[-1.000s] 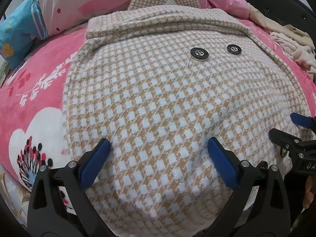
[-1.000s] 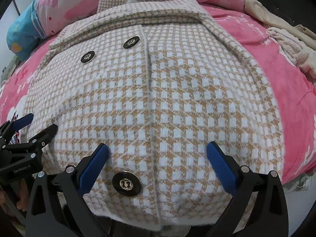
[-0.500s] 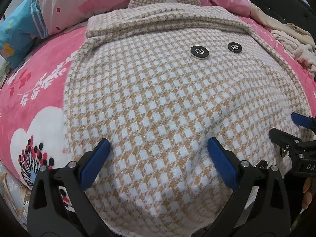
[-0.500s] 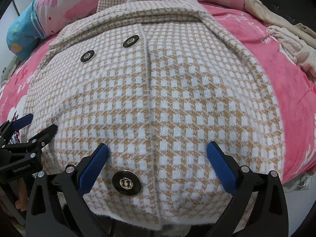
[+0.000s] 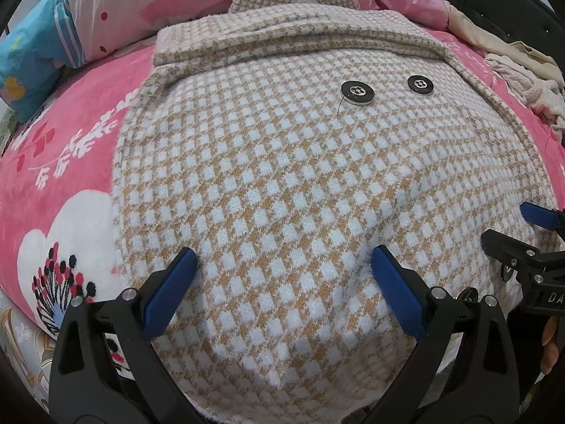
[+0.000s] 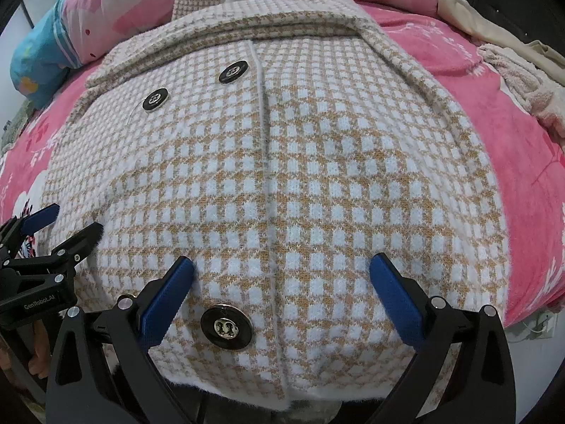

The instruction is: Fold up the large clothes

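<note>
A tan and white checked knit coat (image 5: 282, 176) (image 6: 317, 162) lies flat on a pink bed, its collar at the far end and its hem nearest me. Two black buttons (image 5: 356, 92) sit on its chest, and a large metal snap (image 6: 226, 325) shows near the hem. My left gripper (image 5: 284, 284) hovers open over the hem's left part, its blue pads wide apart. My right gripper (image 6: 282, 282) is open over the hem's right part, straddling the front placket and the snap. Each gripper shows at the edge of the other's view, with nothing between the fingers.
A pink flowered blanket (image 5: 63, 162) covers the bed. A rolled pink and blue quilt (image 5: 70, 28) lies at the far left. Beige and cream clothes (image 6: 522, 81) are heaped at the far right. A person's hand (image 5: 551, 342) holds the right gripper's handle.
Both grippers have eased slightly back toward the hem; the coat sits a touch farther up the views. The jaws have stayed open.
</note>
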A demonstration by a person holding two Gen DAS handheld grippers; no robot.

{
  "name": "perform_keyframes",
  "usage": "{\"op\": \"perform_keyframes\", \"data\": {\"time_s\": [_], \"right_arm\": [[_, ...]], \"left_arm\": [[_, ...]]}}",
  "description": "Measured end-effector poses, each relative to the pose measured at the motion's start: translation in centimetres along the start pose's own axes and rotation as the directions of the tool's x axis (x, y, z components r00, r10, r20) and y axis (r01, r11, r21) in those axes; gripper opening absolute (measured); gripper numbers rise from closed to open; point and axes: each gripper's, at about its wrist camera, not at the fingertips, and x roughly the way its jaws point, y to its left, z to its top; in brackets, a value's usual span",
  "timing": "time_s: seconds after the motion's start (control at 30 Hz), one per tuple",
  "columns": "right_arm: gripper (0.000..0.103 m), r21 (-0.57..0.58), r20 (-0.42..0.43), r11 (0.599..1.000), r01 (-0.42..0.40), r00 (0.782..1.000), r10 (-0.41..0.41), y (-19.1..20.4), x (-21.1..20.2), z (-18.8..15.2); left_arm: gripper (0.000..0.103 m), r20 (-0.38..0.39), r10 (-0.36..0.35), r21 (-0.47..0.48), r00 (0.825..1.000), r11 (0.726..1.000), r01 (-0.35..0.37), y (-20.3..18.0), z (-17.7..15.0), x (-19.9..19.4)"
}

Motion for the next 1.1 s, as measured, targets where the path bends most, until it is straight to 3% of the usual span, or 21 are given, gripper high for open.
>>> {"op": "perform_keyframes", "data": {"time_s": [1.1], "right_arm": [[0.097, 0.003, -0.008, 1.0, -0.009, 1.0, 0.009, 0.08, 0.29, 0.03]], "left_arm": [[0.096, 0.006, -0.002, 0.007, 1.0, 1.0, 0.002, -0.02, -0.14, 0.03]]}}
